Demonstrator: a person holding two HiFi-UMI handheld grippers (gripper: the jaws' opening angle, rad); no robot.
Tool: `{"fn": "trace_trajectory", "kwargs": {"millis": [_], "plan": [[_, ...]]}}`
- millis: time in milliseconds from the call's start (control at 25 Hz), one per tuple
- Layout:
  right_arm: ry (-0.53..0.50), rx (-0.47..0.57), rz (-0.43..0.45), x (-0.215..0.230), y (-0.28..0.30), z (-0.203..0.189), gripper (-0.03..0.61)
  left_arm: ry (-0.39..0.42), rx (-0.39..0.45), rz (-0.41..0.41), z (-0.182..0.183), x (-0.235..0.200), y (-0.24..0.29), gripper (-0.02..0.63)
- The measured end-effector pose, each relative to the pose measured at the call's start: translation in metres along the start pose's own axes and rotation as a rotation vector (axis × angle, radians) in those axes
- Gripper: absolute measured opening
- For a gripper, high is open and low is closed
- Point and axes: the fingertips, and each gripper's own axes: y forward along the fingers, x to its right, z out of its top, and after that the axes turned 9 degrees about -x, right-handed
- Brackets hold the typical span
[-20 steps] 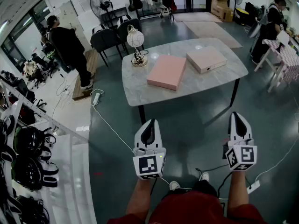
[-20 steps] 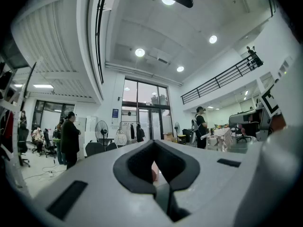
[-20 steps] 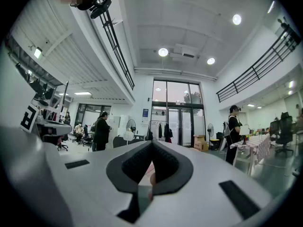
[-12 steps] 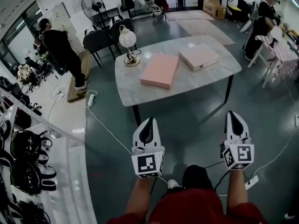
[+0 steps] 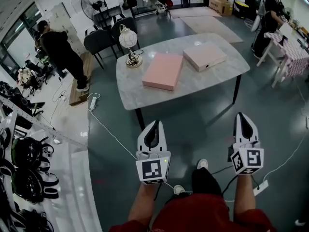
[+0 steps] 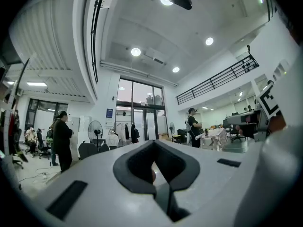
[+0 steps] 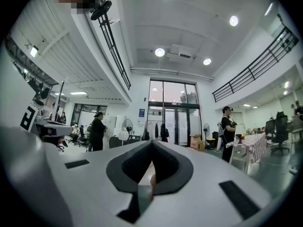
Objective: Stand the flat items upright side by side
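While the person stands on the dark floor [image 5: 203, 129] well short of the bench [image 5: 140, 93], a red garment [image 5: 203, 216] and one shoe [image 5: 203, 164] fill the lower edge of the head view. Both forearms reach forward and hold the tools level. The left gripper [image 5: 153, 125] has its fingers [image 6: 135, 167] pressed together at the tip with nothing between them. The right gripper [image 5: 243, 116] likewise has its fingers [image 7: 130, 167] shut on nothing. Neither tool touches anything. A white cable [image 5: 113, 134] runs across the floor from beneath the left gripper to a power strip [image 5: 92, 102] near the bench's left end. A rack of dark bags [image 5: 24, 163] lines the left edge. On the marble-topped bench, both flat items lie flat. The pink box [image 5: 163, 71] sits near the middle. The paler box [image 5: 204, 56] lies just beside it, to the right and farther back. A table lamp [image 5: 128, 45] stands at the far left corner of the bench. Behind it are two dark chairs [image 5: 99, 41] and a standing fan [image 5: 91, 4]. A person in black [image 5: 60, 52] stands at the far left. Another person [image 5: 270, 13] stands by a checked tablecloth [image 5: 294, 52] at the far right. Cardboard cartons [image 5: 219, 1] sit near the glass doors.
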Motion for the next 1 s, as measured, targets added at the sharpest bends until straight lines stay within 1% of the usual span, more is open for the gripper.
{"fn": "trace_trajectory", "kwargs": {"millis": [200, 360, 520, 720, 1000], "plan": [[0.028, -0.004, -0.014, 0.032, 0.034, -0.011, -0.003, 0.009, -0.019, 0.003, -0.003, 0.008, 0.040, 0.006], [0.054, -0.015, -0.022, 0.066, 0.068, -0.020, -0.003, 0.015, -0.034, -0.013, -0.002, 0.026, 0.087, 0.006], [0.079, -0.033, -0.020, 0.100, 0.110, -0.026, -0.003, 0.037, -0.053, -0.017, -0.003, 0.041, 0.138, 0.006], [0.086, -0.053, -0.018, 0.151, 0.160, -0.028, -0.003, 0.037, -0.098, -0.019, -0.001, 0.067, 0.206, 0.006], [0.118, -0.066, -0.036, 0.236, 0.215, -0.034, -0.003, 0.058, -0.115, -0.046, 0.012, 0.117, 0.302, 0.006]]}}
